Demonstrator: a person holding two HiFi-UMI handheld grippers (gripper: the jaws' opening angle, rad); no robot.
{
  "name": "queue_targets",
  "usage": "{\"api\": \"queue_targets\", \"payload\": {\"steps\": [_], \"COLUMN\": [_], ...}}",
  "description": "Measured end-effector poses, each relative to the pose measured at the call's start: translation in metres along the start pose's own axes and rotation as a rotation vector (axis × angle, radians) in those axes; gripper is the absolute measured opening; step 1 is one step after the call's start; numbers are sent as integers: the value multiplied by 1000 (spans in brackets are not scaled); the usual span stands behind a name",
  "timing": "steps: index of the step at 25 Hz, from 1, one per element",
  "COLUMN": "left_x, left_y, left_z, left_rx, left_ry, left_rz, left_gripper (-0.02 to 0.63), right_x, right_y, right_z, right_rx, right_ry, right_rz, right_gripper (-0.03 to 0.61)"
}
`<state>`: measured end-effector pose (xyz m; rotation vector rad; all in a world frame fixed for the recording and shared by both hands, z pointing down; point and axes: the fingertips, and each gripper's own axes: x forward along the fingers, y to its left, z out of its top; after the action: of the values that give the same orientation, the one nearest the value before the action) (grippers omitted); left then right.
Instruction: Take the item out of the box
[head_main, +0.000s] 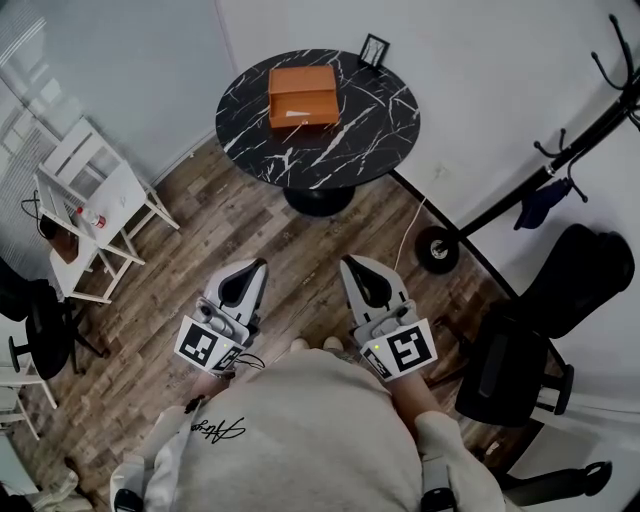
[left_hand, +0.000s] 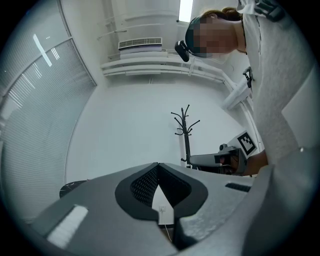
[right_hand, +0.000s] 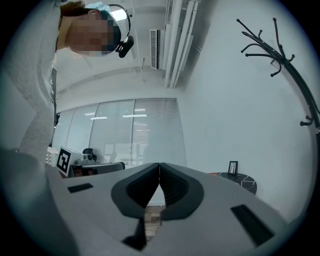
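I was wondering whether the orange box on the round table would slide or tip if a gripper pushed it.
The orange box looks low and broad, so it would probably slide rather than tip. The dark marble-patterned table looks smooth, so it may skid easily. Its crisp edges suggest stiff card, likely light.

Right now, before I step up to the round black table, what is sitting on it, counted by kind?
Orange box: 1
Small picture frame: 1
Total: 2
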<state>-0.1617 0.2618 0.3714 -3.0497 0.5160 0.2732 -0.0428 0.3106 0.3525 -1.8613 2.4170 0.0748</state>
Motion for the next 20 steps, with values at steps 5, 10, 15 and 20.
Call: {"api": "queue_targets", "payload": {"steps": [5,10,15,20], "left_x": [-10,-22,-32,-33], "left_y": [6,14,18,20], "left_z": [-1,-1,1,-4], "left_rx": [2,5,5,-5], "left_ry": [6,3,1,5], "left_rz": [-17,-23,-40,-55], "left_gripper": [3,3,3,3], "right_x": [5,9,9,8], "right_y": [11,24,37,39], "right_z": [-1,-8,-7,-13], "right_rx": [-4,-2,-19,-14], "right_ry": [-9,-1,-18,-7], "right_rz": [-15,-21,-49,-71], "right_gripper": [9,9,9,9]}}
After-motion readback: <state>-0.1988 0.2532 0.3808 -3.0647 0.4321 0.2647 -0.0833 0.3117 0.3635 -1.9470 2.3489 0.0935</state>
